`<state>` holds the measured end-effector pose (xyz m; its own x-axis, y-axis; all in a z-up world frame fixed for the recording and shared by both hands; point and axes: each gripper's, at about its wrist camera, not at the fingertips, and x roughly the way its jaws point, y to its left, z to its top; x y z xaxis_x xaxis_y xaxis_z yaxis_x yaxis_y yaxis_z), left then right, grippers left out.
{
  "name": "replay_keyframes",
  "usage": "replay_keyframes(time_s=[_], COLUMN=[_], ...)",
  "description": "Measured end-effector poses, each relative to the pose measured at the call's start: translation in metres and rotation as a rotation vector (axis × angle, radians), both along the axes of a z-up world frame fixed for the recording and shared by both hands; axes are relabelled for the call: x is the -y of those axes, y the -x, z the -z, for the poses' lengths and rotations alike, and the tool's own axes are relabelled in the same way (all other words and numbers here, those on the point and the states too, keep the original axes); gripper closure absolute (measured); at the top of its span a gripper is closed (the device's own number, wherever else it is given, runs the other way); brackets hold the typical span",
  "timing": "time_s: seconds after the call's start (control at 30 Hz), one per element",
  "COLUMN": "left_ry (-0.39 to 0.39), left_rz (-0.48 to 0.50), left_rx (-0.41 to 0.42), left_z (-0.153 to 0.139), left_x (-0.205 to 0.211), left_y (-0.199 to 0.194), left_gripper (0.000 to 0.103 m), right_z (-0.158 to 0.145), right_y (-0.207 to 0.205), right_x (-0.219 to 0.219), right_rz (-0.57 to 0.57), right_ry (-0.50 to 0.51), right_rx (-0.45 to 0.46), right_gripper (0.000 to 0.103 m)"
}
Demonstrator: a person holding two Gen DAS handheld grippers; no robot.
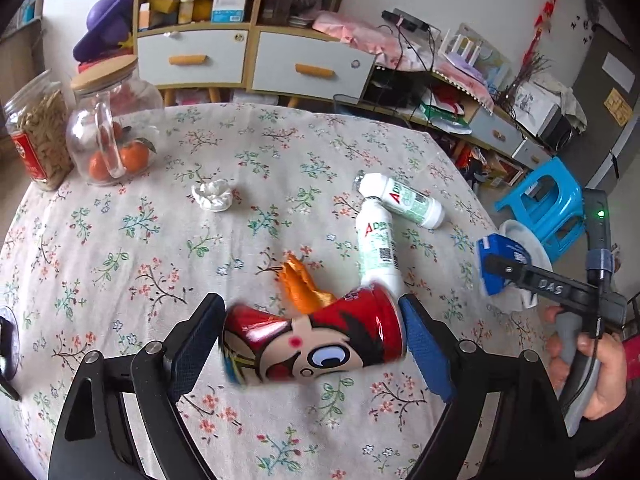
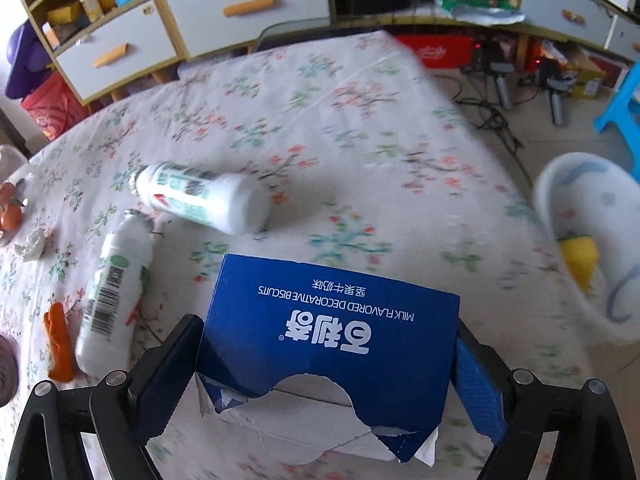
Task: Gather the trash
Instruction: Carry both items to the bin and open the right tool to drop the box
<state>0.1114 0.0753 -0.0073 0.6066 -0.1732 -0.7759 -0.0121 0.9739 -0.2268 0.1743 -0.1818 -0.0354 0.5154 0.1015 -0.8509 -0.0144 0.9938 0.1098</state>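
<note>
Flowered cloth covers the table (image 1: 120,264), with shelves and drawers crowding the wall behind it. At the far left stand a jar of snacks (image 1: 38,136) and a glass jar of oranges (image 1: 114,128), neither of them rubbish. Further right a crumpled tissue (image 1: 213,196) lies alone on the cloth, well apart from both tools. Near the middle the left gripper (image 1: 314,340) is clamped on a dented red can (image 1: 316,340) printed with a cartoon face; the can lies crosswise between the blue pads, and its blurred edges suggest it is being carried. An orange wrapper (image 1: 302,284) lies on the cloth just beyond the can. Right of that, two white bottles (image 1: 378,252) (image 1: 404,200) lie on their sides with their necks close together.

Further right again, the right gripper (image 2: 326,356) is closed on a torn blue biscuit box (image 2: 332,320), pads pressing both its side walls, held above the table near the right edge. Beside it at that edge is a white bin bag (image 2: 592,216), mouth open, with something yellow inside.

Judging from this, the step in hand is carrying: each tool holds one piece of trash, and the box is nearest the bag. The next move calls for bringing the box over the open mouth and spreading the pads, then the can after it. Tissue, wrapper and both bottles remain to be picked up.
</note>
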Motion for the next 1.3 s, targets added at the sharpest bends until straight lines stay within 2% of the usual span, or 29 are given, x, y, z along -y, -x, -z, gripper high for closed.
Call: replay_keyframes(time_s=[0.13,0.37,0.63,0.8,0.97,1.07,1.3], left_ry=[-0.017,0.058,0.038,0.031,0.035,0.018,0.03], left_rz=[0.023,0.054,0.135,0.185,0.224,0.243,0.302], left_rx=[0.0,-0.003,0.023,0.01,-0.008,-0.005,-0.03], left_z=[0.001,-0.005,-0.016,-0.013,-0.009,-0.011,-0.008], left_x=[0.012,0.03,0.08,0.114,0.145,0.161,0.208], left_y=[0.001,-0.003,-0.016,-0.028,-0.04,-0.047,-0.077], left_gripper=[0.014,0.014,0.014,0.014,0.014,0.014,0.014], right_z=[-0.007,-0.024,-0.026,-0.02,-0.017,-0.019,-0.026], right_y=[0.008,0.017,0.011,-0.003,-0.009,-0.008,0.017], right_x=[0.042,0.11,0.182,0.206,0.225,0.234,0.253], right_rz=[0.066,0.171,0.302,0.375,0.449,0.457,0.454], right_ry=[-0.015,-0.048,-0.048,-0.08,-0.164,-0.209,-0.145], right_rx=[0.004,0.034,0.038,0.068,0.085,0.094,0.046], right_gripper=[0.008,0.008,0.007,0.007,0.001,0.001,0.001])
